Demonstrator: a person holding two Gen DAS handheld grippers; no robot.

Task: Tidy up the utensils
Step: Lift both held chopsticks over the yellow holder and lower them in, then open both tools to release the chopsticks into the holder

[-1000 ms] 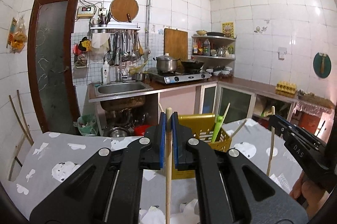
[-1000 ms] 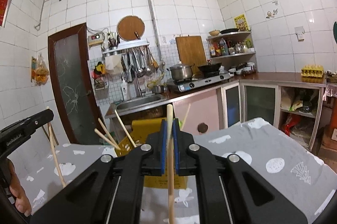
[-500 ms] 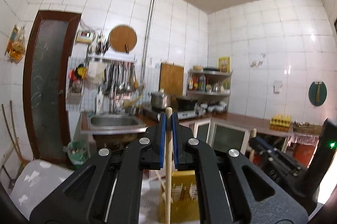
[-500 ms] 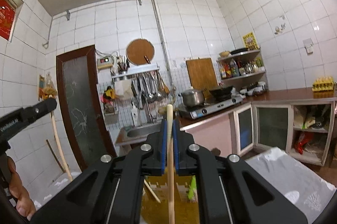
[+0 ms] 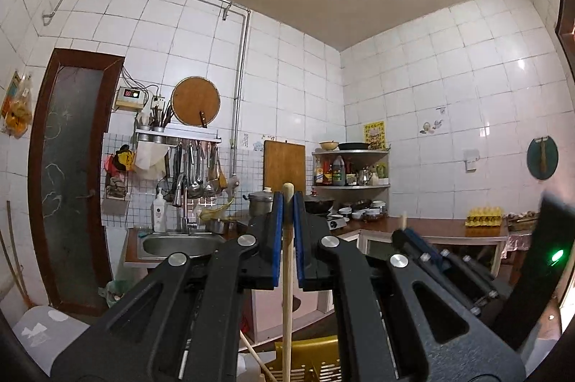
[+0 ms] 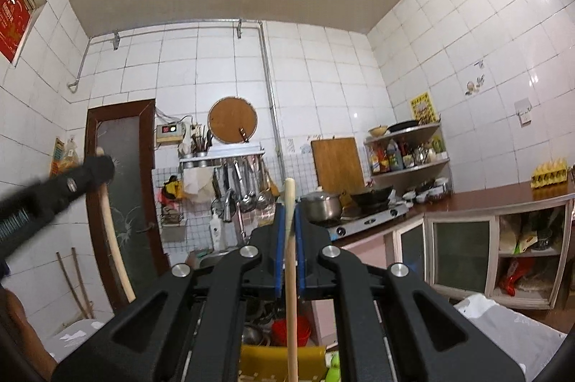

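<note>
The left hand-held gripper (image 5: pixel 287 202) is pinching a wooden stick (image 5: pixel 286 292) that runs upright between its blue pads (image 5: pixel 276 238), the rounded tip poking out just above them. Below it, at 6 o'clock in the left wrist view, the rim of the yellow basket (image 5: pixel 305 360) shows, with another wooden stick (image 5: pixel 251 351) leaning out of it toward 10 o'clock. At 3 o'clock in that view the right hand-held gripper (image 5: pixel 404 233) comes in blurred, a pale stick tip just above its fingers.

The right hand-held gripper (image 6: pixel 290 202) likewise pinches a light wooden stick (image 6: pixel 290 274), upright, its lower part passing in front of the yellow basket (image 6: pixel 266 358) at 6 o'clock. A green utensil (image 6: pixel 334 371) sits just right of the stick at the basket's edge. A red bucket (image 6: pixel 291 331) stands behind the basket. At 9 o'clock the left hand-held gripper (image 6: pixel 99 166) holds its stick (image 6: pixel 113 238), which curves downward.

Beyond both grippers: a sink (image 5: pixel 179 243), hanging ladles (image 6: pixel 248 188), a steel pot (image 6: pixel 323 204) and a wok (image 6: pixel 372 195) on the stove, a corner shelf (image 6: pixel 406 162) with bottles. The grey patterned tabletop (image 6: pixel 510 335) shows at 4 o'clock.
</note>
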